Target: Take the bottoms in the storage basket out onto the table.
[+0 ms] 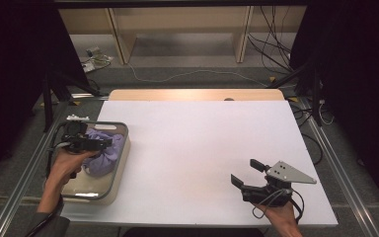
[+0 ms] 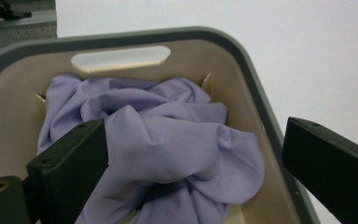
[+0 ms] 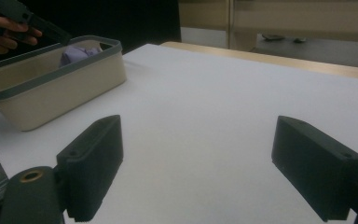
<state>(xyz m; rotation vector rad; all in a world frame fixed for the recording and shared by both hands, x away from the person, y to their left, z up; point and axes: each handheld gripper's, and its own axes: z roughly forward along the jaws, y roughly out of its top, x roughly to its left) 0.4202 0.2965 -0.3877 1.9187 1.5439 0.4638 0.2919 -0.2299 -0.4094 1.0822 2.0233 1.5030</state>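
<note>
High view: cloth bunched in bin at table's left edge, not yet lifted; left gripper over it; right gripper near front right corner, idle.
Left gripper view: jaws wide, straddling cloth, gripping nothing.
Right gripper view: jaws wide, empty, level over bare table.

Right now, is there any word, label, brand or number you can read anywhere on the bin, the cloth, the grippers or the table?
None can be read.
Beige bin: plain walls and grey rim, no print.
Lilac cloth inside the bin: plain.
Left gripper and right gripper, jaws apart: black, unmarked; the grey plate on the right one carries holes, no text.
White table: blank.
</note>
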